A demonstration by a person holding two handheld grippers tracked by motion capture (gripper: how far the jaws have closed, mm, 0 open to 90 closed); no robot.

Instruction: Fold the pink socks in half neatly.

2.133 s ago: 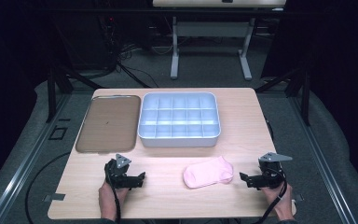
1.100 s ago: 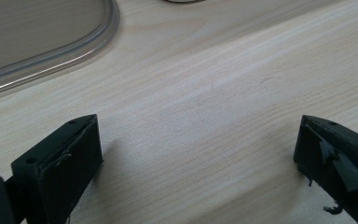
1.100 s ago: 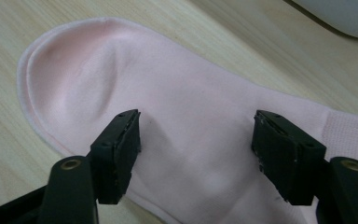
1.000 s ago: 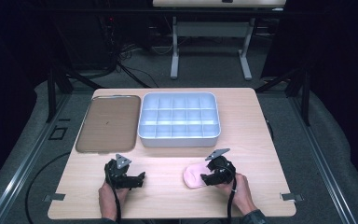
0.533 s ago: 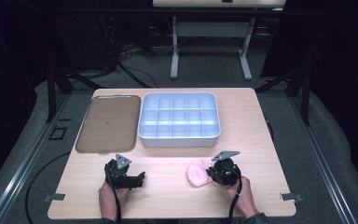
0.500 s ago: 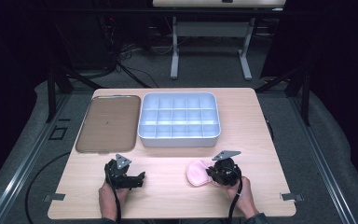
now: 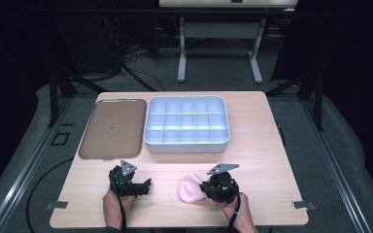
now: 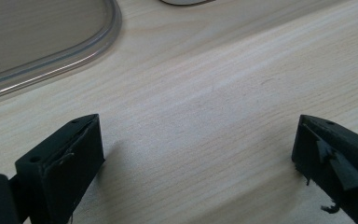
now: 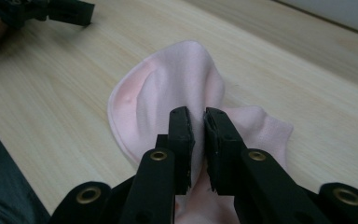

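A pale pink sock [image 7: 190, 188] [image 9: 168, 93] lies bunched on the wooden table [image 7: 257, 141] near its front edge. My right gripper [image 7: 207, 189] [image 9: 197, 122] is shut on a fold of the sock, its black jaws pinching the fabric between them. My left gripper [image 7: 143, 186] [image 8: 196, 144] rests low over bare table at the front left, jaws wide open with nothing between them. In the right gripper view the left gripper [image 9: 51, 10] appears at the top left, well apart from the sock.
A light blue divided organiser tray [image 7: 187, 141] stands at the table's middle back. A flat brown lid [image 7: 110, 127] [image 8: 37, 37] with a clear rim lies to its left. A person's hands hold both grippers at the front edge.
My right gripper moved left from the table's right front to the sock and shut on it. The sock is bunched shorter than before. The left gripper has stayed put.
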